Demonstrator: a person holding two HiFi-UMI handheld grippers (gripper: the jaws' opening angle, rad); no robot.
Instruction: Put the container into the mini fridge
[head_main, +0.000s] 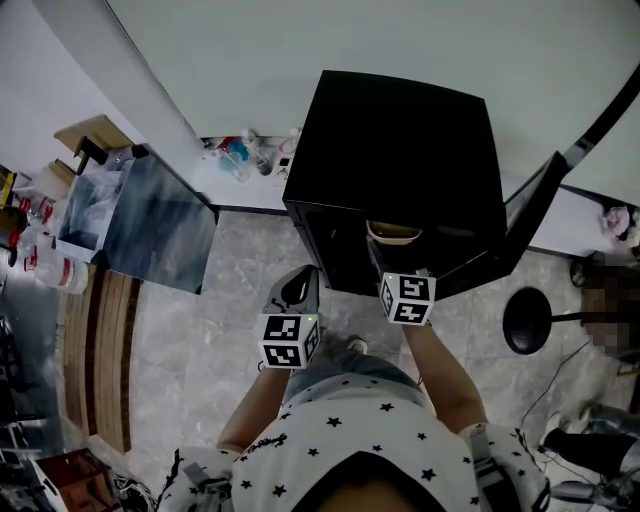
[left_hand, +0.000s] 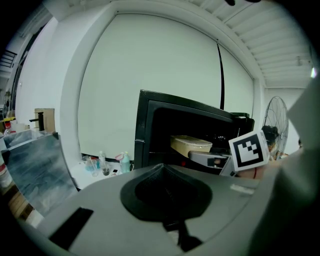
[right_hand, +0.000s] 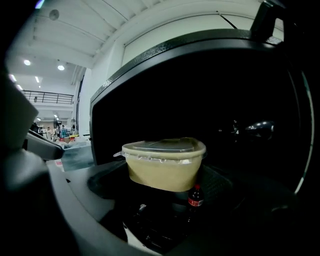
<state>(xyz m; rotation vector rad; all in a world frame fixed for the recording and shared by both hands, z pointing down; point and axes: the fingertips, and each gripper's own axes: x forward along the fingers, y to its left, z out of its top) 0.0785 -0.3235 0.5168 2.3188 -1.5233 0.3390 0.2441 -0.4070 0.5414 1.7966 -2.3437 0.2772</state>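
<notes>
The black mini fridge (head_main: 400, 150) stands in front of me with its door (head_main: 535, 210) swung open to the right. My right gripper (head_main: 400, 268) is shut on a beige lidded container (head_main: 393, 233) and holds it just inside the fridge opening. In the right gripper view the container (right_hand: 165, 162) sits level between the jaws, above a small cola bottle (right_hand: 195, 199) inside the dark fridge (right_hand: 250, 100). My left gripper (head_main: 296, 290) hangs lower, left of the opening, shut with nothing in it. In the left gripper view, the container (left_hand: 191, 144) and fridge (left_hand: 150, 130) lie ahead.
A low white ledge with several small bottles (head_main: 240, 155) runs along the wall left of the fridge. A grey panel (head_main: 160, 220) leans at the left. A black stool (head_main: 528, 320) stands right of the door, and a fan (left_hand: 276, 120) beyond it.
</notes>
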